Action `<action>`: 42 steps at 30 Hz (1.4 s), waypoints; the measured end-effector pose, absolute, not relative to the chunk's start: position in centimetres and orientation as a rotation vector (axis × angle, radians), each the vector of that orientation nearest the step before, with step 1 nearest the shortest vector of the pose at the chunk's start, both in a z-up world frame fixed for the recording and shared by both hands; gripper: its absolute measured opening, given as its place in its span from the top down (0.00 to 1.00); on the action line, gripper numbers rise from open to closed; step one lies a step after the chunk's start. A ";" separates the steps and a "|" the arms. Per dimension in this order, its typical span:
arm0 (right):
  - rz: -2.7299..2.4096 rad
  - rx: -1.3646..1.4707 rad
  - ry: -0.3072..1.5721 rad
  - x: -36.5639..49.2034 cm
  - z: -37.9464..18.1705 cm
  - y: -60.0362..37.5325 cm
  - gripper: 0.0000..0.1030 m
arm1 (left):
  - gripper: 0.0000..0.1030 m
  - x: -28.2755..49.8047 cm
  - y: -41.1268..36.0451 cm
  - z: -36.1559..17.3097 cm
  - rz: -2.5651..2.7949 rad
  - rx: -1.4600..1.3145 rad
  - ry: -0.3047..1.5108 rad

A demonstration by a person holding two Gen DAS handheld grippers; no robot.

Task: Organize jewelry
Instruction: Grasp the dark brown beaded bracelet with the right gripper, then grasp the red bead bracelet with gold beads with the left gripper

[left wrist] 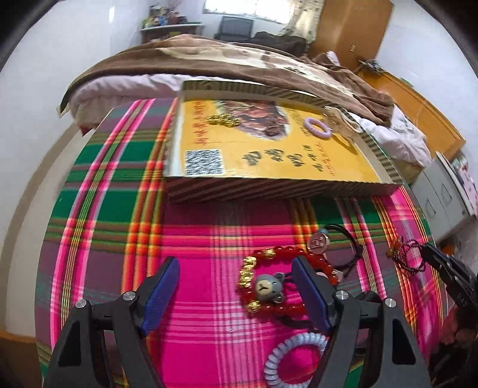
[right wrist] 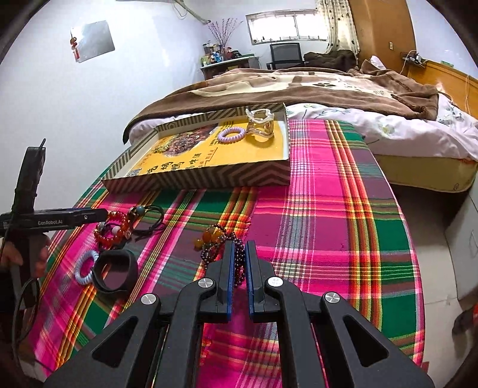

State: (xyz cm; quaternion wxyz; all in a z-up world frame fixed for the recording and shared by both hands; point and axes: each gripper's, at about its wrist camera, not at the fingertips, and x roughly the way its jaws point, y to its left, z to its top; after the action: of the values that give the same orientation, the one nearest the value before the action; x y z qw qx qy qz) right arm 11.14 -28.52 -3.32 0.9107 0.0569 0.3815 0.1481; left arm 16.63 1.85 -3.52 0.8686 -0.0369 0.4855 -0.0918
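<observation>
Right tool clamped on dark bead bracelet above plaid surface. Left tool spread apart, red bead bracelet between at three o'clock. "GenRobot.AI" readable.

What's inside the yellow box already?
The yellow box holds a purple spiral hair tie, a clear hair claw and some gold beads. The box's near wall hides part of its floor.

daylight from the window fills the room brightly. it glares white. edges bend, corners go dark.
</observation>
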 end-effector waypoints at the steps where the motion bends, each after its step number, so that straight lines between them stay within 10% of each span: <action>1: 0.307 0.118 0.786 11.1 -3.3 -28.5 0.94 | 0.26 16.8 1.7 -3.6 -0.182 -0.069 1.019; 16: 0.307 0.125 0.791 11.2 -3.3 -28.4 0.94 | 0.59 17.1 0.0 -4.0 -0.155 0.093 1.027; 29: 0.306 0.129 0.788 11.2 -3.4 -28.4 0.94 | 0.61 16.7 0.4 -4.0 -0.133 0.083 1.018; 33: 0.305 0.134 0.791 11.2 -3.5 -28.4 0.94 | 0.89 16.7 -0.3 -3.9 -0.148 0.111 1.006; 42: 0.299 0.136 0.788 11.3 -3.5 -28.5 0.94 | 0.91 16.1 0.2 -3.0 -0.196 0.020 0.968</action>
State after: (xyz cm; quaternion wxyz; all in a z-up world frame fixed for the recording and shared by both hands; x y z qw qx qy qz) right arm 11.27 -28.52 -3.46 0.9102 0.0662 0.3823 0.1450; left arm 16.06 0.23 -2.95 0.8805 0.0097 0.4646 -0.0940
